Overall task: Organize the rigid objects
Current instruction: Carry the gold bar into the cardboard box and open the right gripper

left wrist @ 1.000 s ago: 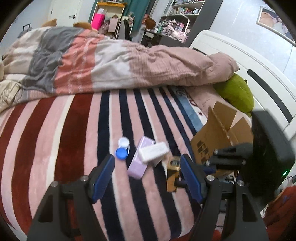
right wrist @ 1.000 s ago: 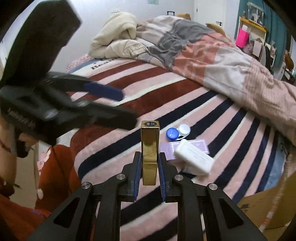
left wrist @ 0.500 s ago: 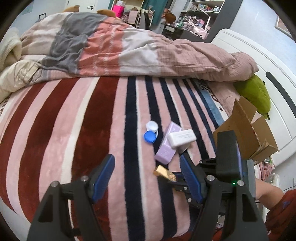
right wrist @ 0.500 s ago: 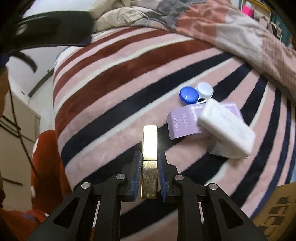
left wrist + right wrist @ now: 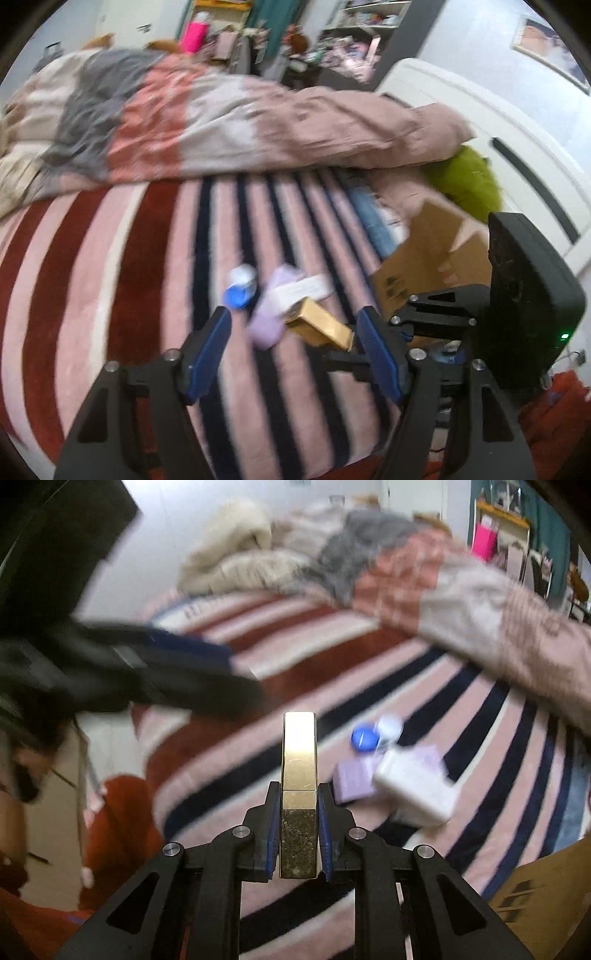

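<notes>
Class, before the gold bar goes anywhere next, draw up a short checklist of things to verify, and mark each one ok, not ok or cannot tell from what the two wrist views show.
1. Right gripper shut on the gold bar: ok, both blue pads press its sides.
2. Bar sits straight between the pads: ok.
3. Left gripper open and holding nothing: ok.
4. Cardboard box open to receive items: cannot tell, its inside is hidden.
5. White case steady on the purple box: cannot tell, blurred.
6. Blue and white lens case away from the bar: ok.
</notes>
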`<state>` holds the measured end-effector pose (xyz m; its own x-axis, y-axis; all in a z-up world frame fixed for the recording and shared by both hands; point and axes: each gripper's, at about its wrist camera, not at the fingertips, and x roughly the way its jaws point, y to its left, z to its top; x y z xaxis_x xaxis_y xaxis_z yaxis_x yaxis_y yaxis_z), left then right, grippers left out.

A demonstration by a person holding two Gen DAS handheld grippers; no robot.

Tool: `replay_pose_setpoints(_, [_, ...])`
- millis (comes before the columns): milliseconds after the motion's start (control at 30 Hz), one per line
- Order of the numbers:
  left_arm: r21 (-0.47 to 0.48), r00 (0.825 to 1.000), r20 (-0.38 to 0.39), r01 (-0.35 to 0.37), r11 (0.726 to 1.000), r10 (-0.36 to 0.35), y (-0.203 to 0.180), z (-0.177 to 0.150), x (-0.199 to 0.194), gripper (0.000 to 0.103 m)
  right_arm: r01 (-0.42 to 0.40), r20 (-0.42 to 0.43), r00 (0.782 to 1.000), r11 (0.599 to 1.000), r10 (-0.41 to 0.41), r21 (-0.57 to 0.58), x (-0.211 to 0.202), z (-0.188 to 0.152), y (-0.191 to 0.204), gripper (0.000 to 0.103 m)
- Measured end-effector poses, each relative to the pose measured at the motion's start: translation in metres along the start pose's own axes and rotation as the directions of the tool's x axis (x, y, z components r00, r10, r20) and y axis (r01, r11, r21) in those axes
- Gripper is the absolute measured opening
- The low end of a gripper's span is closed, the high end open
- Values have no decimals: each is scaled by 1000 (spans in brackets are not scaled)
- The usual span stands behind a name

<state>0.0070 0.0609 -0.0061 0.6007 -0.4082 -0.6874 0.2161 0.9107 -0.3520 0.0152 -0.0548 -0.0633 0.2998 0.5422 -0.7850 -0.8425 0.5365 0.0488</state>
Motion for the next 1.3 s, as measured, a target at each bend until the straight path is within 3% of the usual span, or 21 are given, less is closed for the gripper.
replay_pose_setpoints(200, [120,992,-19,122,985,-121,-69,47,21,34,43,143,989,998,-49,43,-76,-1,-28,13])
replay_pose_setpoints(333, [190,985,-62,172,967,-163,-114,68,54,32,106,178,976,987,-126,118,-113,-20,-60,13])
replay_pose_setpoints(600, [277,959,-200,250,928,-199,-189,78,128,32,188,106,968,940,-225,284,-148,-68,-129,13])
replay_pose_setpoints(800, [289,941,-275,278,916,-199,-206,73,156,32,224,23,970,921,-244,320,-151,-94,-150,13])
replay_pose_setpoints(867, [300,944,-277,264,917,-181,-207,72,158,34,231,-3,970,917,-244,324,-150,-99,-152,14])
replay_pose_setpoints(933, [296,946,-279,251,922,-167,-207,73,160,52,248,-25,967,912,-255,326,-153,-105,-153,14])
replay_pose_setpoints(967, [298,948,-274,247,922,-165,-207,74,159,55,258,-32,965,910,-262,325,-153,-105,-153,14])
replay_pose_setpoints(1067, [307,953,-256,241,921,-164,-205,75,151,57,258,-40,965,905,-260,340,-152,-104,-155,19])
replay_pose_setpoints(1300, [318,978,-166,176,932,-128,-180,75,104,65,292,-45,955,900,-293,322,-152,-94,-143,43])
